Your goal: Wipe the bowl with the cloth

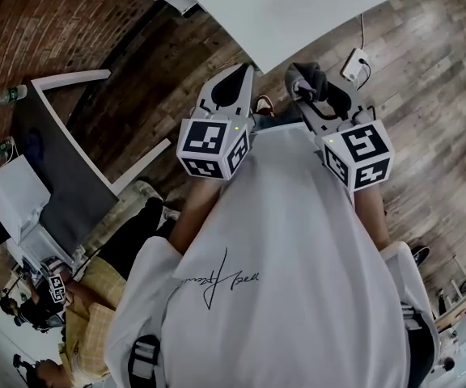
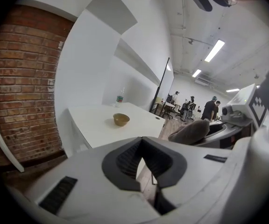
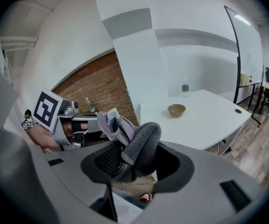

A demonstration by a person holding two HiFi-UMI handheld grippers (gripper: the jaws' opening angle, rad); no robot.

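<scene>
A small tan bowl stands alone on a white table some way ahead of both grippers. The head view shows only the table's near corner, not the bowl. A grey and lilac cloth is bunched between the jaws of my right gripper, which is shut on it. My left gripper is held beside it, at the same height, its jaws shut with nothing between them. Both point toward the table from short of its edge.
A plastic bottle stands at the table's far side. A brick wall runs on the left. A dark desk with seated people lies at the left. A white power strip lies on the wooden floor. People stand far back.
</scene>
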